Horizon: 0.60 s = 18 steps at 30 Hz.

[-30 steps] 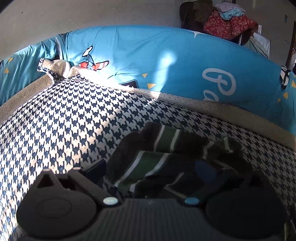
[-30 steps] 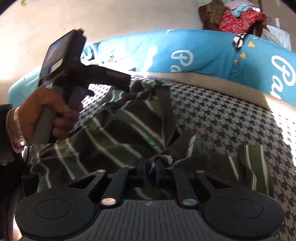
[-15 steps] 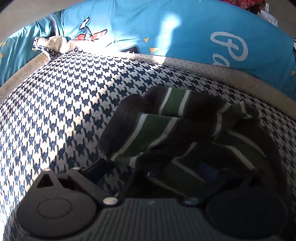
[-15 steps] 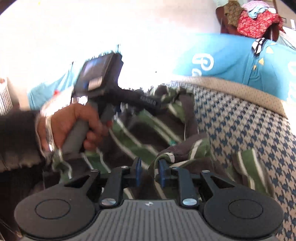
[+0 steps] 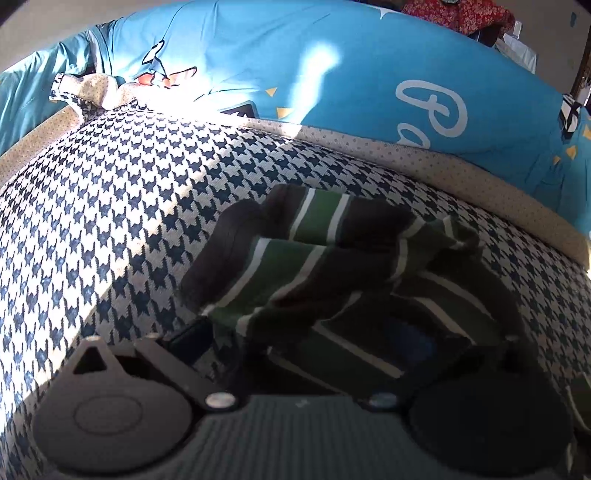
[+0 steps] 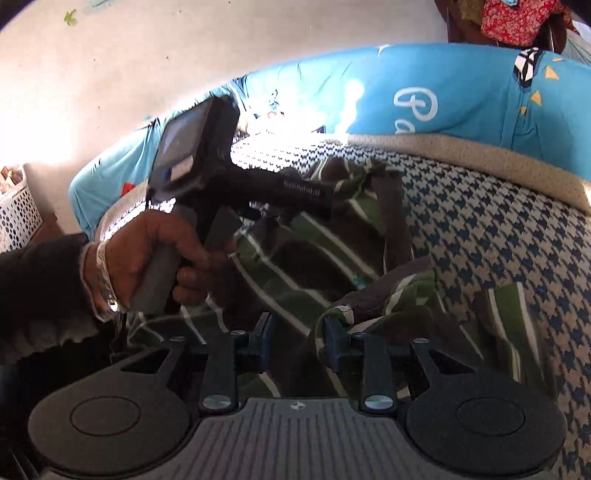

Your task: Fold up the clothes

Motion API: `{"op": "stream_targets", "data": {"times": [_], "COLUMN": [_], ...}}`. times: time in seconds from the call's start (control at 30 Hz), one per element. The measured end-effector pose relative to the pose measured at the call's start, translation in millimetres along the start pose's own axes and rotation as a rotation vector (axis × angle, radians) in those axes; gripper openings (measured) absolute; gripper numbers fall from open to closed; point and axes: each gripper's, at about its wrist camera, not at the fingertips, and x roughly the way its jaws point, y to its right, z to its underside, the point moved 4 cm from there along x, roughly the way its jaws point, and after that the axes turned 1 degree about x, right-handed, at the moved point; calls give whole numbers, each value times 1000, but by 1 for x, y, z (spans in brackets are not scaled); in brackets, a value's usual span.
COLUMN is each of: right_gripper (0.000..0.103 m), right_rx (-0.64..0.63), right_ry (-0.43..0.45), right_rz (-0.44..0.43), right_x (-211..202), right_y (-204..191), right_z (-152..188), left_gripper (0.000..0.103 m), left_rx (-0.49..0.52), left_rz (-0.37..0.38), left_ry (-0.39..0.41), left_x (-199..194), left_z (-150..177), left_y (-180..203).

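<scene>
A dark brown garment with green and white stripes (image 5: 332, 258) lies crumpled on a bed spread with a navy-and-white houndstooth blanket (image 5: 110, 192), sunlight falling across the blanket's far side. Beyond it runs a beige dotted border and a bright blue printed quilt (image 5: 369, 74) with white lettering.

Seen from the right wrist, the right gripper (image 6: 297, 341) has its blue-padded fingers (image 6: 332, 338) parting, a bunched fold of the striped garment (image 6: 373, 299) just beside the right-hand pad; nothing is pinched between the two pads.

To the left in that view, a person's hand (image 6: 159, 254), in a dark sleeve with a metal bracelet at the wrist, grips the handle of the left gripper (image 6: 295, 214), whose black body reaches out over the upper part of the garment. Its tips are hidden there.

From the left wrist, the left gripper (image 5: 306, 339) has its fingers spread wide, the left one (image 5: 188, 334) resting on bare blanket beside the garment's edge, the right one lost in shadow over the dark cloth. Whether they touch the fabric cannot be told.

A white perforated basket (image 6: 16, 218) stands at the far left of the right-wrist view, and red patterned clothes (image 6: 517, 18) are piled in the background.
</scene>
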Motion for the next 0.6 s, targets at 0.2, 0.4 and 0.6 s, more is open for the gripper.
{"op": "stream_targets", "data": {"times": [0.2, 0.4, 0.6], "right_gripper": [32, 41, 41], "right_rx": [7, -49, -105], "right_ry": [-76, -114, -124], "right_rz": [-11, -8, 8], "right_x": [13, 21, 14], "right_y": [-5, -15, -17], "right_z": [20, 27, 22], "left_gripper": [103, 103, 103], "left_rx": [33, 135, 231], "left_rz": [133, 161, 82], "left_ry": [56, 84, 31], "left_x": [-15, -15, 6], "left_z": [0, 9, 21], "left_y": [25, 52, 60]}}
